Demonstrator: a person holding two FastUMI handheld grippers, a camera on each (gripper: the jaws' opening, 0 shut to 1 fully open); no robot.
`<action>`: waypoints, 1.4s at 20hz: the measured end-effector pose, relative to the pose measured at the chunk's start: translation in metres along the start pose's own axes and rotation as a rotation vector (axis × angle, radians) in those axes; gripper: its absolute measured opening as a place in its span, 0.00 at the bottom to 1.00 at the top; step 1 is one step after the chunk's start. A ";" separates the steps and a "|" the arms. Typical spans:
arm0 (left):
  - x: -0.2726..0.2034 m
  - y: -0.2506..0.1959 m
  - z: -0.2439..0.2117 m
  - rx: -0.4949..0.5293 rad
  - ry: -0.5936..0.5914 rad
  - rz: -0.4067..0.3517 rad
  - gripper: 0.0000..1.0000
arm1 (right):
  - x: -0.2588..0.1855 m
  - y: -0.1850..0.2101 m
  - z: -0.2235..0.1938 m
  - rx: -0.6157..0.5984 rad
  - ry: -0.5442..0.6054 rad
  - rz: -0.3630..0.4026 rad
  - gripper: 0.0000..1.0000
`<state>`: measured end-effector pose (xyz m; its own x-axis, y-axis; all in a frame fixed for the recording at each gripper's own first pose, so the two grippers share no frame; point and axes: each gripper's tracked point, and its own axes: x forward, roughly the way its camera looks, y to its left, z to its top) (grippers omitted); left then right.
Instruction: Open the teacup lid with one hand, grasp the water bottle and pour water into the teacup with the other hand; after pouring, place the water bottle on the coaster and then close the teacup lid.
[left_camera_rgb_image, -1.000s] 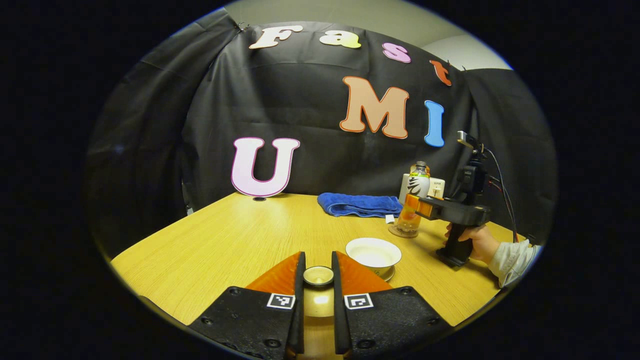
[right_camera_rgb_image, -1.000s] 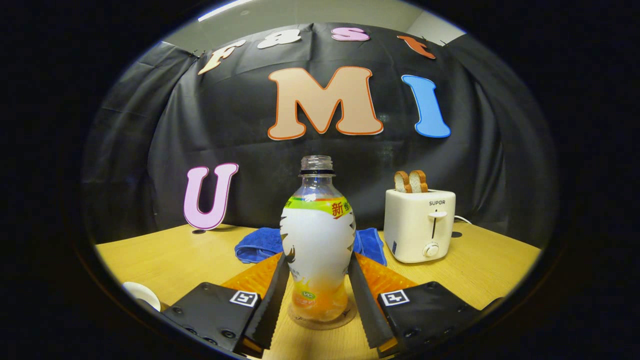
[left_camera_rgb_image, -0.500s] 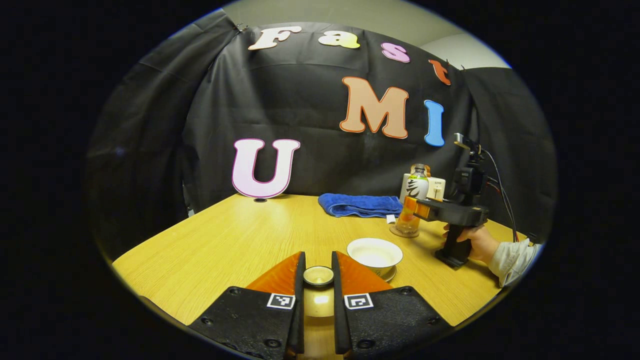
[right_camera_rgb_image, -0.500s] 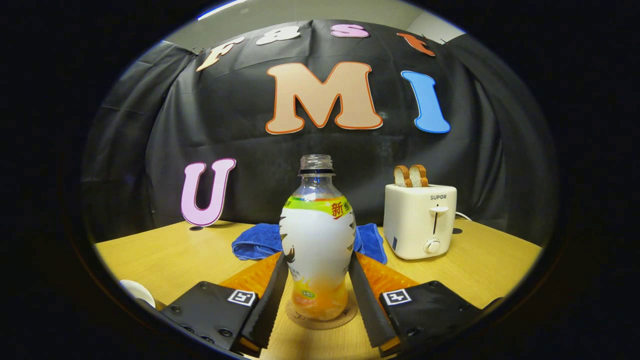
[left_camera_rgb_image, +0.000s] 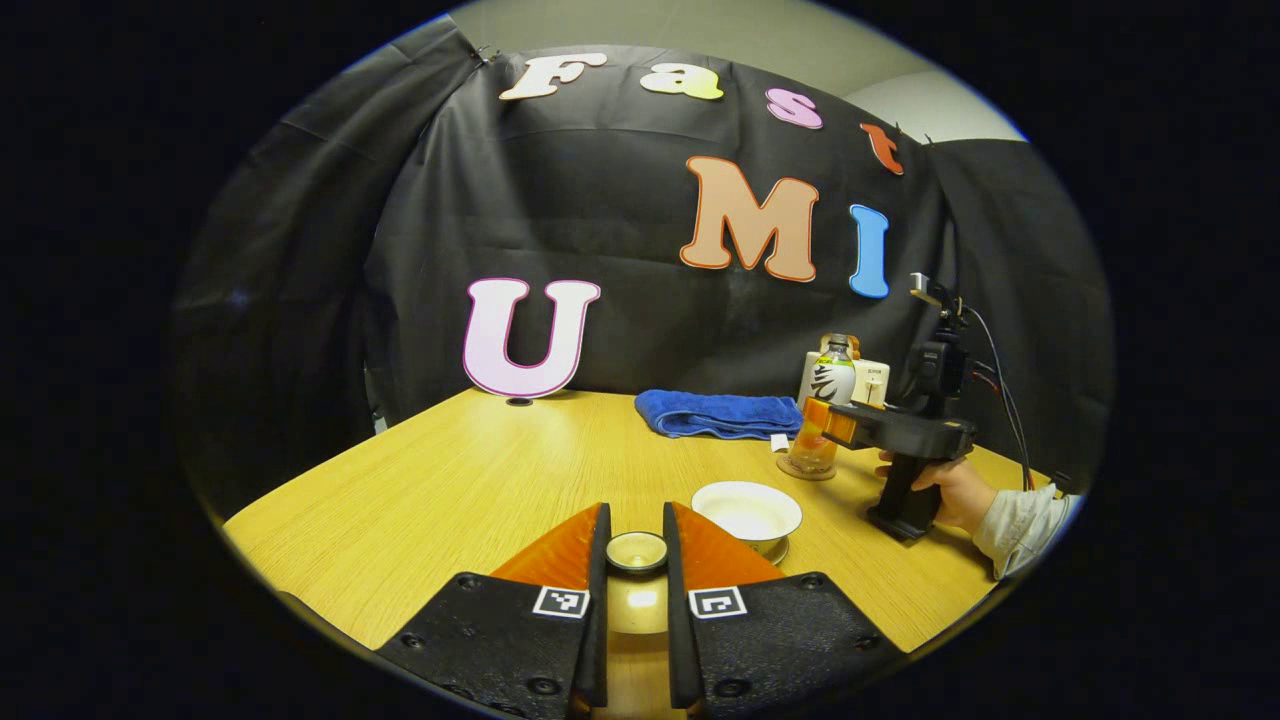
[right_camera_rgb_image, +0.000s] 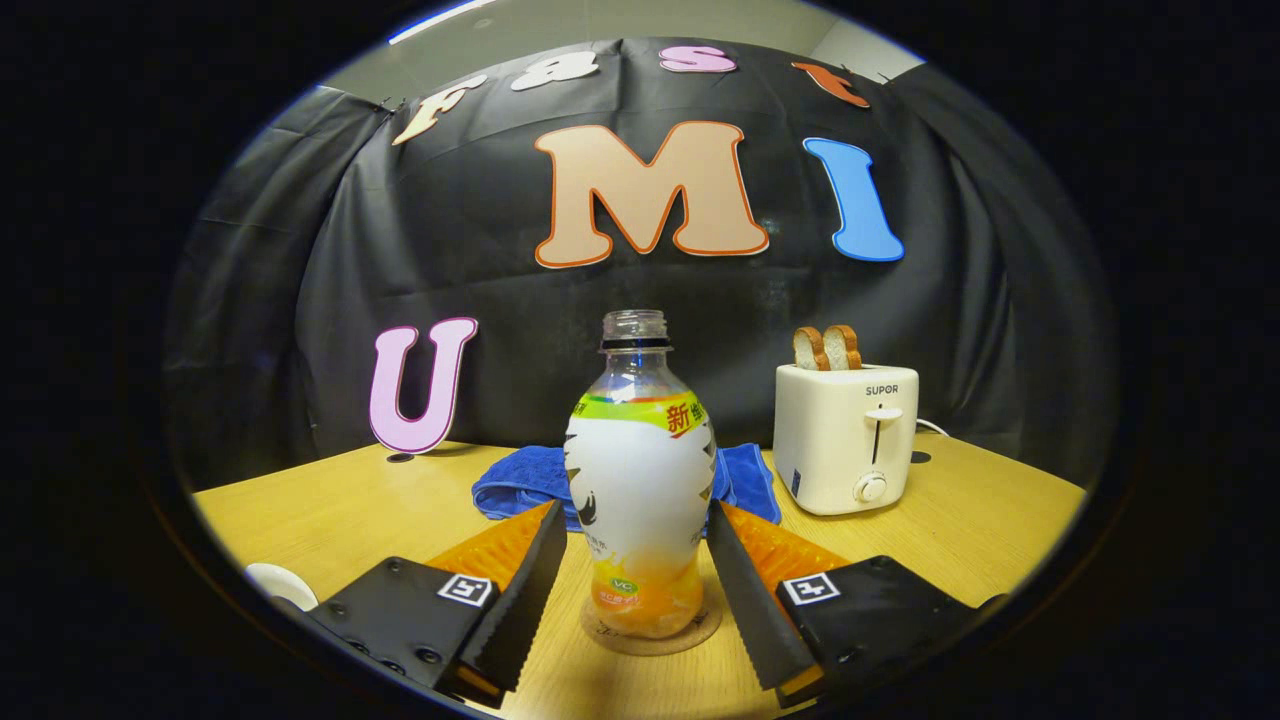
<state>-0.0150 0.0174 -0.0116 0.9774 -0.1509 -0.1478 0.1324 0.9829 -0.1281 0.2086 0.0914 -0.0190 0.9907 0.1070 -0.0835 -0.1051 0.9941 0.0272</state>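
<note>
Wooden bench (right_camera_rgb_image: 960, 540) before black cloth. Water bottle (right_camera_rgb_image: 640, 480) stands upright on the coaster (right_camera_rgb_image: 652, 632), uncapped, between the right tongs (right_camera_rgb_image: 640, 590), whose jaws are parted and appear clear of its sides. Left tongs (left_camera_rgb_image: 636, 560) are closed on the knob of the teacup lid (left_camera_rgb_image: 637, 551), held just beside the uncovered teacup (left_camera_rgb_image: 747, 510). Judged step: releasing the bottle. Best practice: draw straight back without brushing it, then lower the lid level and centred over the cup. Blue towel (right_camera_rgb_image: 520, 485) and toaster (right_camera_rgb_image: 845, 440) stand behind.
</note>
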 end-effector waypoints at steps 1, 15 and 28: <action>0.000 -0.001 0.000 0.001 0.002 -0.003 0.22 | -0.001 0.001 0.001 -0.002 0.000 0.002 0.89; 0.018 -0.027 0.017 0.016 -0.012 -0.065 0.22 | -0.062 -0.001 0.022 -0.035 -0.064 0.032 0.97; 0.059 -0.063 0.015 0.043 0.015 -0.131 0.22 | -0.112 -0.024 0.031 -0.040 -0.075 0.038 0.96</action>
<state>0.0364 -0.0517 0.0025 0.9488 -0.2794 -0.1471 0.2659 0.9583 -0.1047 0.1026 0.0553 0.0203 0.9894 0.1449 -0.0087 -0.1450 0.9894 -0.0113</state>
